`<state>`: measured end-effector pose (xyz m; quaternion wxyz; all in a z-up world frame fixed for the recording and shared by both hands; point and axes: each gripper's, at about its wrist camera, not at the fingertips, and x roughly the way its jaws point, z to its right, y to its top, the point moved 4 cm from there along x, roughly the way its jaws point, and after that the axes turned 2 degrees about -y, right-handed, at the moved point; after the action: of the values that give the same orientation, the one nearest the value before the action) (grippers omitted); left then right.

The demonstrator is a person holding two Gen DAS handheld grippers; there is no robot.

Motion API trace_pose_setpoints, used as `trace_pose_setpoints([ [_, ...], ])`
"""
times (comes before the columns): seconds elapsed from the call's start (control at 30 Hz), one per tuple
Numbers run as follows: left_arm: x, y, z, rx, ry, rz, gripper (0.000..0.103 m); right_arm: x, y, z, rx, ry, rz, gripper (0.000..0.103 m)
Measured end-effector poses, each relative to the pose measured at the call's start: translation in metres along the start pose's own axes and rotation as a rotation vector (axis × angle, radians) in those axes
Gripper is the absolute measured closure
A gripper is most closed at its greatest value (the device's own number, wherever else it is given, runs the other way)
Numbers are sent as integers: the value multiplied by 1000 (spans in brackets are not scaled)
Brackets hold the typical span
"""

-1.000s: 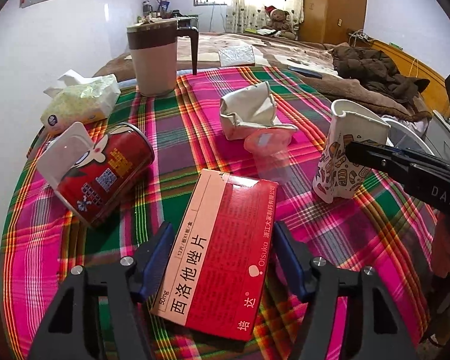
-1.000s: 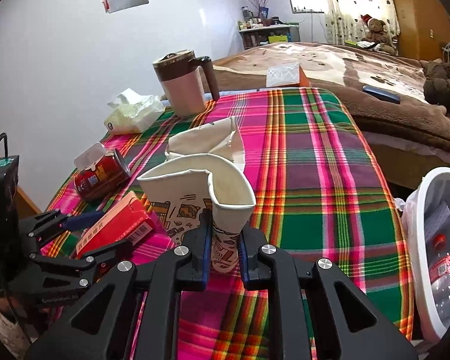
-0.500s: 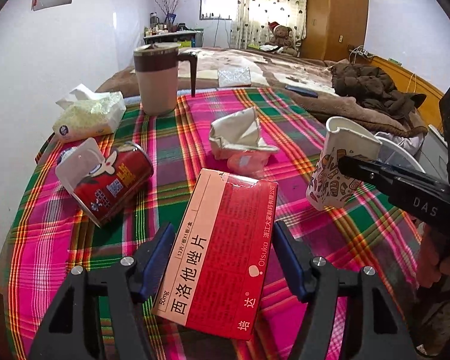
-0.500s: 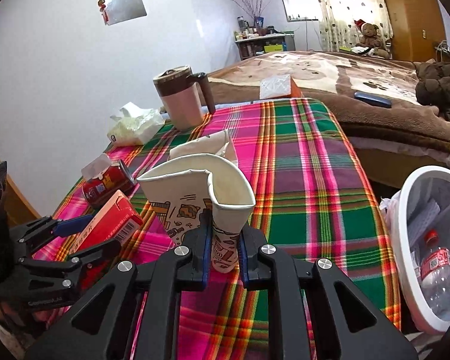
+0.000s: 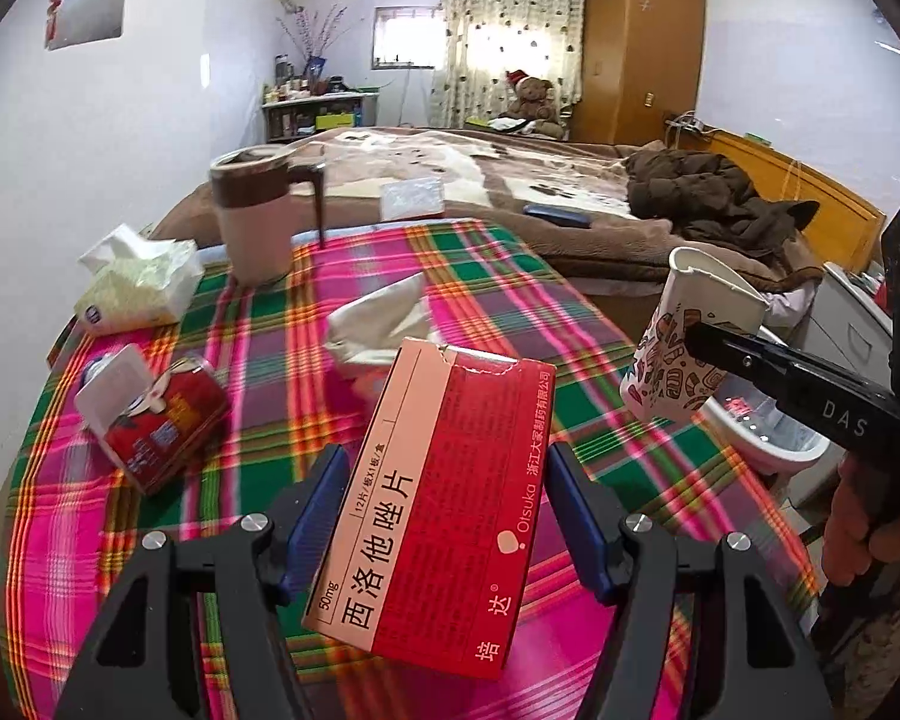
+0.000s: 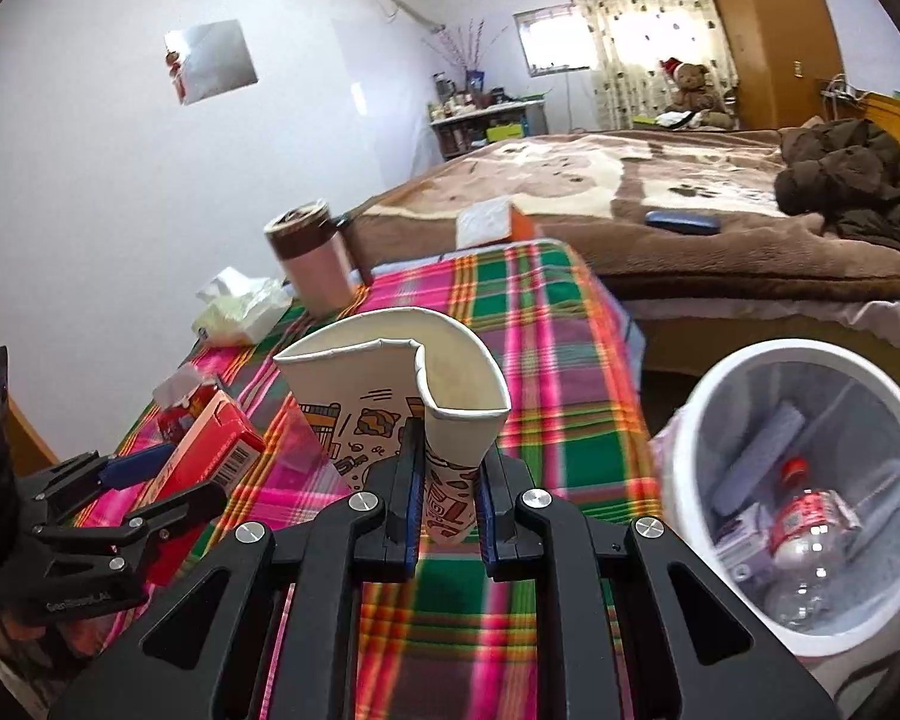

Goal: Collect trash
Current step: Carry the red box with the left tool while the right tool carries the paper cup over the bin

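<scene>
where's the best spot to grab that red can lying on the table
Grip the red can across its round body, coming from above with the jaws straddling its sides. It lies tipped on the tablecloth, a white lid covers its near end, and its sides look clear.

Left gripper [image 5: 444, 504] clamps the red-and-pink cardboard medicine box [image 5: 435, 510] above the plaid-clothed table [image 5: 258, 348]; at the right edge, the right gripper [image 5: 699, 339] pinches a crushed printed paper cup [image 5: 687, 330].
</scene>
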<state>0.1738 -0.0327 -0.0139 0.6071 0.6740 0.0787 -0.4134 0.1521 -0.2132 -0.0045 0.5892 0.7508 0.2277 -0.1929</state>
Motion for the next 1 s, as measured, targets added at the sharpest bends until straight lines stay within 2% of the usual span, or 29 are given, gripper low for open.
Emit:
trace_pose_setpoints([
  [0.67, 35, 40, 111, 67, -159, 26, 34, -39, 18, 93, 95, -201, 87, 88],
  [1.0, 62, 53, 166, 83, -239, 8, 34, -43, 17, 136, 150, -290, 79, 88],
])
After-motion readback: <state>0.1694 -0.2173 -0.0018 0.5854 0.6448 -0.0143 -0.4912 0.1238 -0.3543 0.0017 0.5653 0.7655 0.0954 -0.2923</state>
